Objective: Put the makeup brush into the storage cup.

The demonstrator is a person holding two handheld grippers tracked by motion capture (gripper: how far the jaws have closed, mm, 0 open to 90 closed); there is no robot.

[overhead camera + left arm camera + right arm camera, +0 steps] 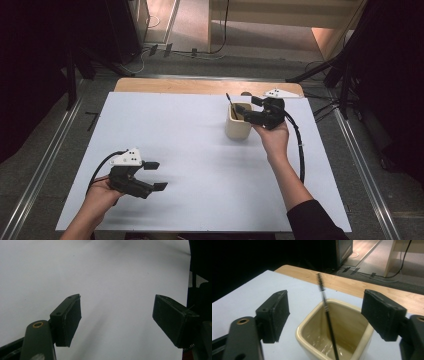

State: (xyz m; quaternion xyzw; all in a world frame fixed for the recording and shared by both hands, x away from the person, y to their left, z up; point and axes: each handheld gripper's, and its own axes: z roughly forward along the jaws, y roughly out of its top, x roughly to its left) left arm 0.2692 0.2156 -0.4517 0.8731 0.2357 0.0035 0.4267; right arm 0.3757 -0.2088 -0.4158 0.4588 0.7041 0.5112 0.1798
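Note:
A cream square cup (237, 121) stands at the far right of the white sheet, and a thin black brush (230, 102) leans in it with its bristled end up. My right gripper (248, 107) hovers at the cup's right rim. In the right gripper view the cup (312, 325) and the brush (326, 307) sit between the wide-open jaws (327, 315), and neither pad touches the brush. My left gripper (157, 175) rests near the front left of the sheet. It is open (116, 315) with only white sheet between its jaws.
The white sheet (190, 165) covers most of the table, with a strip of bare wood (200, 86) along the far edge. Metal rails (45, 165) run along both sides. Cables (195, 52) and dark stand legs (325, 70) lie on the floor beyond.

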